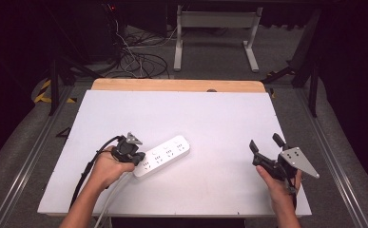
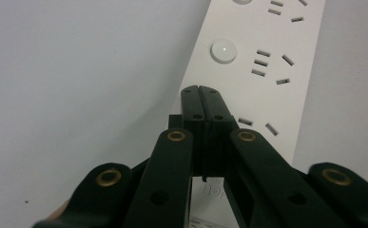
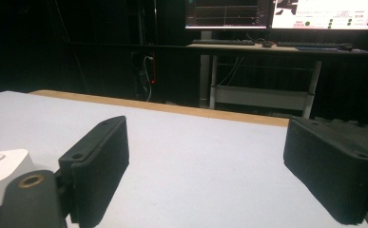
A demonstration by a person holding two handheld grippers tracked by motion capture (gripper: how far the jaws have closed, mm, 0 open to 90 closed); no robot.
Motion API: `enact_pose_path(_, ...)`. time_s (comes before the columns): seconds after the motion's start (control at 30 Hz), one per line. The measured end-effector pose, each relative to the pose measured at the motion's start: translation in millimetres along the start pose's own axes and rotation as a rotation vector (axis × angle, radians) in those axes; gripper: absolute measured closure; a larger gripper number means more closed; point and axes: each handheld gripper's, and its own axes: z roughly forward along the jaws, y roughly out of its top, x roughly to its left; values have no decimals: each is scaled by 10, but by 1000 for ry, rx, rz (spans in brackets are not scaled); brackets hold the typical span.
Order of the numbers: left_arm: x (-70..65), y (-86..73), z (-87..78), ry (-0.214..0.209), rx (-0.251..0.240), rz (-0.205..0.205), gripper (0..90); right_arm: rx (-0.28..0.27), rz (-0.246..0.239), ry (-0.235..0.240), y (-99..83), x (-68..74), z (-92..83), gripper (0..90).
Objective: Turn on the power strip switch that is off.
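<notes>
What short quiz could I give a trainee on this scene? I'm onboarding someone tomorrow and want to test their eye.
1. True or false: the left gripper has its jaws pressed together over the white power strip.
2. Which gripper is open: (a) left, (b) right?
3. Fill in: the power strip lies flat on the white ____.

Key: 1 true; 2 b; 3 table.
</notes>
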Motion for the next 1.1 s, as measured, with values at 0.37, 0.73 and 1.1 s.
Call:
enact_pose_path(0.37,11,14,-1,-3,10,-10,900,4,1,2,-3,-10,-1,160)
enact_pose_path(0.73,-17,28,-6,32,6,61,900,13,-1,-1,-16,-7,10,161)
enact_pose_path(1.1,-37,-22,32,-57,-89,16,900,19,-9,-6,-25,-5,20,161)
